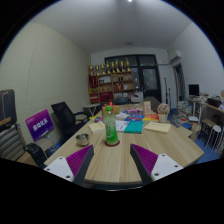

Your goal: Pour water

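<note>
Wooden counter (150,140) seen stretching ahead of gripper (112,160). Green bottle (110,124) seen upright on counter, just ahead of jaws, centred on gap, untouched. Small round dish (83,139) noted left of bottle; papers and books (133,124) right of bottle, farther back. Black chair (66,117) left of bottle, off counter. Jaws held wide, nothing gripped; purple pads (80,158) visible.

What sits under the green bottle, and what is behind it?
The green bottle stands on a dark coaster on the table. Behind it lie papers. Whatever is directly behind is hidden. Gripper open, short of it.
</note>
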Demonstrator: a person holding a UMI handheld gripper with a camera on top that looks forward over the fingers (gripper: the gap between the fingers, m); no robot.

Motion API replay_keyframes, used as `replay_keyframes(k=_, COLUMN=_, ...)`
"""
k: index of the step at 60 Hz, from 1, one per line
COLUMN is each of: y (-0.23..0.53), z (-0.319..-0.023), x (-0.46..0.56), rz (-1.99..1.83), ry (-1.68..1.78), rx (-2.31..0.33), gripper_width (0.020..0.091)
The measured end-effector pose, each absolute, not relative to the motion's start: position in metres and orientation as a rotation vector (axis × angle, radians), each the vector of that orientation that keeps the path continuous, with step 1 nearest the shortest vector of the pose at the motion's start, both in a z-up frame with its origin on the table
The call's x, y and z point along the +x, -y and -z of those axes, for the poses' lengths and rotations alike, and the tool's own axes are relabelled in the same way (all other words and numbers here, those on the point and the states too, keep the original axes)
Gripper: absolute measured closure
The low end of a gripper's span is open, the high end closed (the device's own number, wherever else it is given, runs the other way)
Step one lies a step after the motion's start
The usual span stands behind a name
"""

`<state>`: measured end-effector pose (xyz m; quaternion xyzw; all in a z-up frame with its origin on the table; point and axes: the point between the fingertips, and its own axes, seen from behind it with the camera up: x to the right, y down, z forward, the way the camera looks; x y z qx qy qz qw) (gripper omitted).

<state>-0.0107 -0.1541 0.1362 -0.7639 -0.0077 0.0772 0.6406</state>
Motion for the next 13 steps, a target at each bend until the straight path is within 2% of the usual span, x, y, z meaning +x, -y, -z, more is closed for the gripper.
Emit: replay_keyframes(k=13, y=0.227, z=-0.158, x=-0.005, rz=-0.157, ry=0.060, rx=-1.696, gripper_width=0.0270)
